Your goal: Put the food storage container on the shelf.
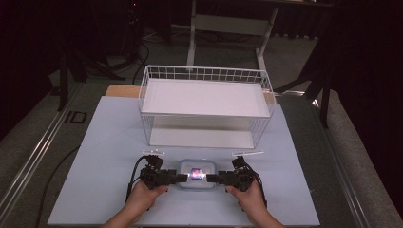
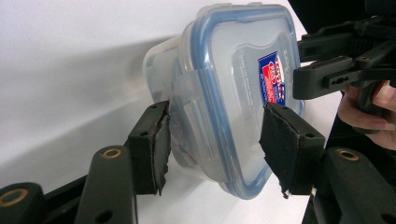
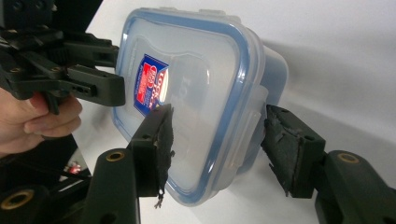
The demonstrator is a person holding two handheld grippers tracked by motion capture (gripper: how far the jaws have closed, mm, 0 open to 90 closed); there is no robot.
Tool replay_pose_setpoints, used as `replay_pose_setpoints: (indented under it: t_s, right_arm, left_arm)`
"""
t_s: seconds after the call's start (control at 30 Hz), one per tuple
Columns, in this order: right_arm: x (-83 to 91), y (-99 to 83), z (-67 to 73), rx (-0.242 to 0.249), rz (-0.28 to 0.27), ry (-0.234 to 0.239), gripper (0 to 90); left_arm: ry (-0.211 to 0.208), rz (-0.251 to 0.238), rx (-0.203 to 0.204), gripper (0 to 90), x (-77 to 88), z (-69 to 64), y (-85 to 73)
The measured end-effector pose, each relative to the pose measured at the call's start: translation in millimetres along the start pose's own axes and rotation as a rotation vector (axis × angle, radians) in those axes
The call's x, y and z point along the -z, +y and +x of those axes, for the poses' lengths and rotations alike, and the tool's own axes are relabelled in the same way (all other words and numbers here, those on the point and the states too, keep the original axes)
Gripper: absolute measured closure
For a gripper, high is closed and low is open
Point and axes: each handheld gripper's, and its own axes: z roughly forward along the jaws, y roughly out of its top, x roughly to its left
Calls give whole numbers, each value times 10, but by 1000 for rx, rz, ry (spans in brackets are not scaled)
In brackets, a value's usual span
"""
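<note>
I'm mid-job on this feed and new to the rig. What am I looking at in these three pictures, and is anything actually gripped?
No robot arm here: a person holds a two-jaw tool in each hand. The high view looks down on a pale blue table. On it stand a white wire basket rack and, nearer the person, a clear plastic container with a blue-rimmed lid.

The other two pictures come from cameras riding on the tools, looking along their black jaws. The left gripper has one pad under the container's end and one on its lid, and appears clamped. The right gripper straddles the opposite end; one pad touches the lid, the other stands apart, so no grip yet.
</note>
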Motion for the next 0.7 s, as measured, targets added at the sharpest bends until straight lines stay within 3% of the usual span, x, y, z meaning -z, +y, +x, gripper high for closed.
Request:
replay_pose_setpoints:
  t_s: [0.1,0.17,0.2,0.57,0.7]
  right_arm:
    - [20,-33,31,4,-8,-10,456]
    - [26,-45,31,3,-13,-8,459]
    - [34,-67,56,22,-21,-17,461]
    - [65,-116,134,61,-36,-44,471]
    - [66,-105,130,67,-38,-48,471]
  left_arm:
    - [26,-16,-33,461,20,-60,-49]
    - [30,-20,-33,468,23,-74,-56]
    - [31,-22,-43,475,34,-84,-73]
    - [11,-45,-19,508,64,-85,-109]
    - [19,-43,-28,509,55,-95,-89]
